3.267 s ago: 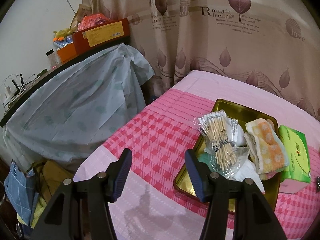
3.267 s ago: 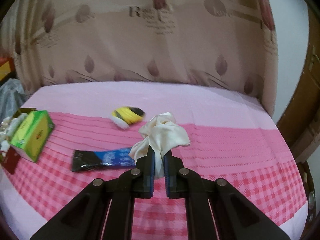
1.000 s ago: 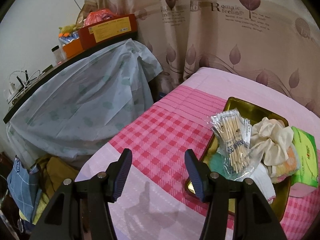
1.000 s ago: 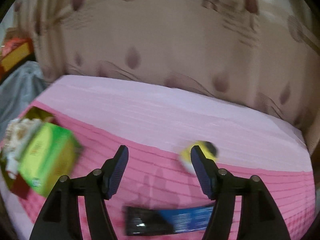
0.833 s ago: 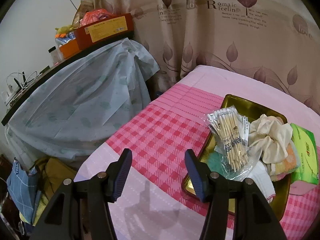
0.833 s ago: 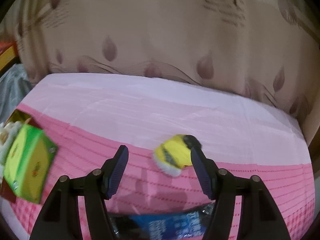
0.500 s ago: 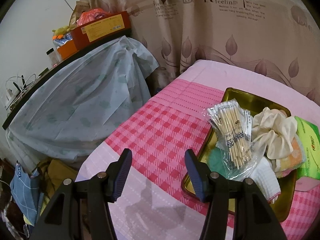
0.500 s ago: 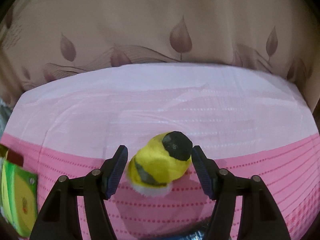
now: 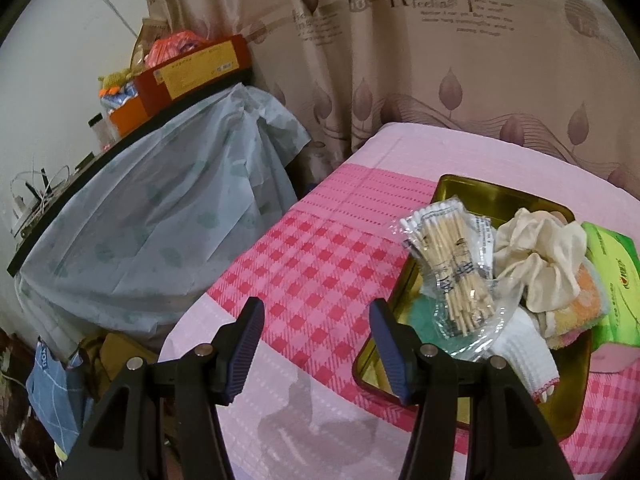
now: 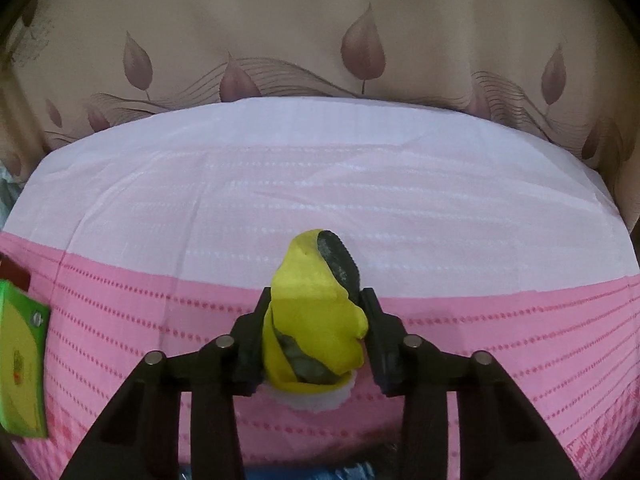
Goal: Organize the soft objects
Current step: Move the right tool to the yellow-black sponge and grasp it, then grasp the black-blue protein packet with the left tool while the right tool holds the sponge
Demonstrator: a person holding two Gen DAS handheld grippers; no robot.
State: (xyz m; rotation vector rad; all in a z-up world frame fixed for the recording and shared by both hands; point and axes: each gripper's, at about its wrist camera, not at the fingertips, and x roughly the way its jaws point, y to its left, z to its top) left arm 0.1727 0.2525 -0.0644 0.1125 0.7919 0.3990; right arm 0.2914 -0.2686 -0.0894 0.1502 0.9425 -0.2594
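The right gripper (image 10: 314, 334) is clamped on a yellow plush toy (image 10: 316, 316) with a dark patch; the toy sits squeezed between the two fingers, its top poking out beyond the fingertips (image 10: 262, 312) and its white base hanging just below them, over the pink bedsheet (image 10: 320, 184). A green tissue box (image 10: 20, 368) lies far to the left of these fingers. The left gripper (image 9: 316, 340) is spread wide with nothing between its fingers, hovering above the checked sheet. Just past its right finger sits a gold tray (image 9: 492, 196) holding a bag of cotton swabs (image 9: 452, 268), a cream cloth (image 9: 540, 264), an orange towel (image 9: 580, 308) and a white cloth (image 9: 524, 356).
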